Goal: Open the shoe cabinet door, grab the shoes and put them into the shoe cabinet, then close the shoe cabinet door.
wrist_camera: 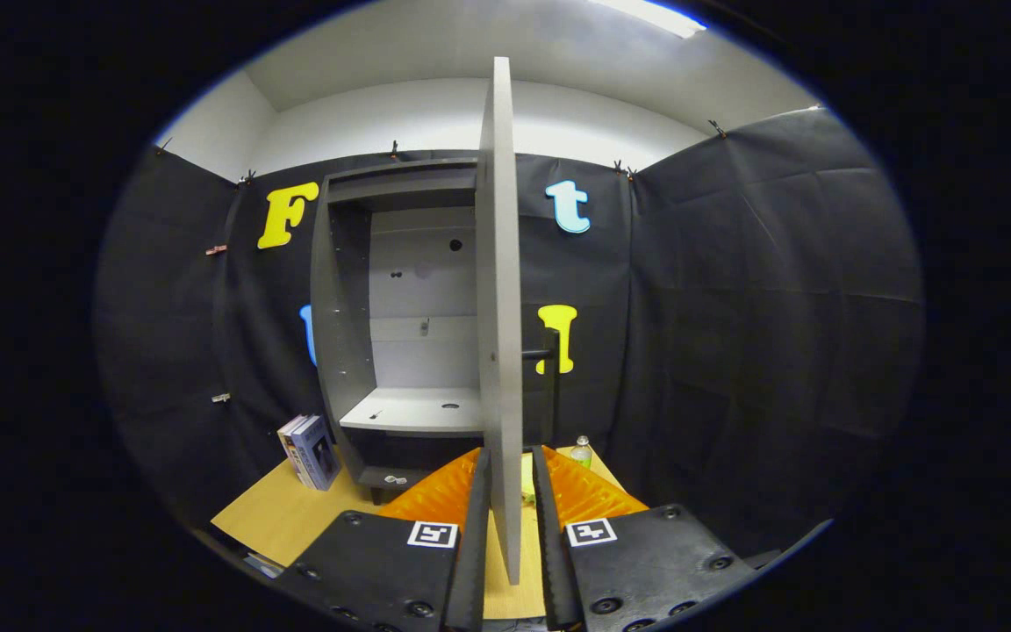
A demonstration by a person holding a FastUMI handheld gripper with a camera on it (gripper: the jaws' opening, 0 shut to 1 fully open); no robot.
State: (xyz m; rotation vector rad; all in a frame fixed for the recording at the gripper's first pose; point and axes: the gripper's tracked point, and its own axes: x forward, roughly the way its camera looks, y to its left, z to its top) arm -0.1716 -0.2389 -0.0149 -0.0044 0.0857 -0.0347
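The fingers [510, 491] straddle the free edge of the shoe cabinet door [498, 307], spread a little wider than the panel, so whether both press on it I cannot tell; a loose hold could let the door slip out and swing as it is moved; the door stands edge-on, swung wide open; its dark handle [548, 369] sits on the right face; beyond, the shoe cabinet [383, 351] stands at the surface's [277, 513] far edge, shelves bare; the shoes themselves I cannot make out; a book [311, 452] leans by its left foot, a small bottle [582, 451] to the right, either easily knocked.
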